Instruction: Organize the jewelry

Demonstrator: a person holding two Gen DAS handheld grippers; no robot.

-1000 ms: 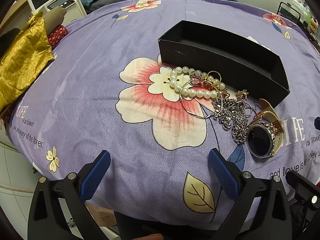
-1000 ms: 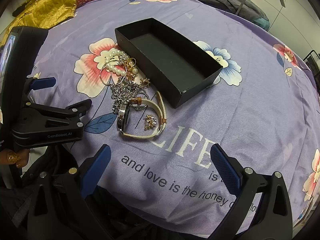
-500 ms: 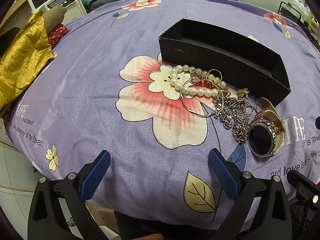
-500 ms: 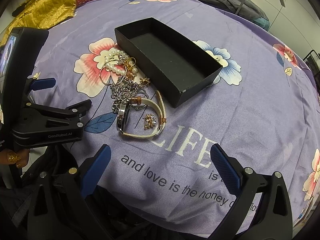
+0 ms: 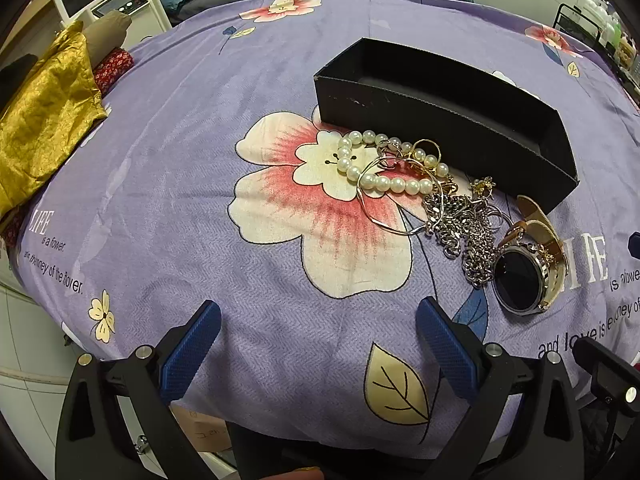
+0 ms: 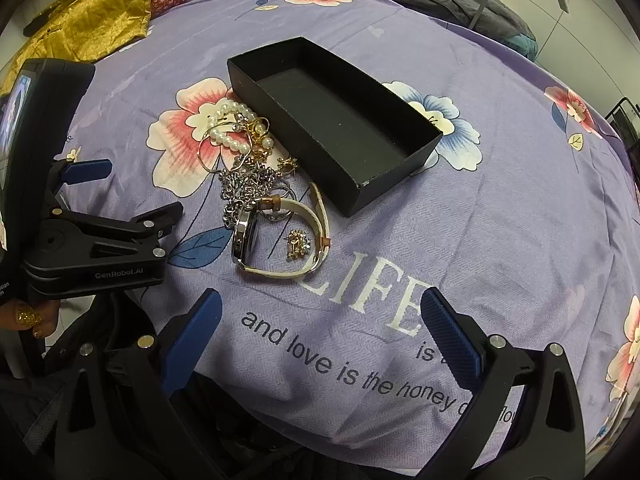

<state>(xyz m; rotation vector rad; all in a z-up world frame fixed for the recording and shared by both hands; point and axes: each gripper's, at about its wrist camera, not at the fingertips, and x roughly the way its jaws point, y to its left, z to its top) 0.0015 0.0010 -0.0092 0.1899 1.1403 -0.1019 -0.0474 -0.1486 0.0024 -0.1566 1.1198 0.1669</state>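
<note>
Both wrist cameras look forward and down from the near edge of the purple bedspread (image 5: 168,184), past their own fingers. The left view faces the black box (image 5: 448,120) along its long side (close, low); the right looks from further right, into it. Both share box, jewelry pile (image 6: 256,184) and watch (image 6: 246,236).

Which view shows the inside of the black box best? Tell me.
The right wrist view: it looks down into the black box, showing its bare floor. The left wrist view sees mostly the near outer wall and just a sliver inside.
</note>
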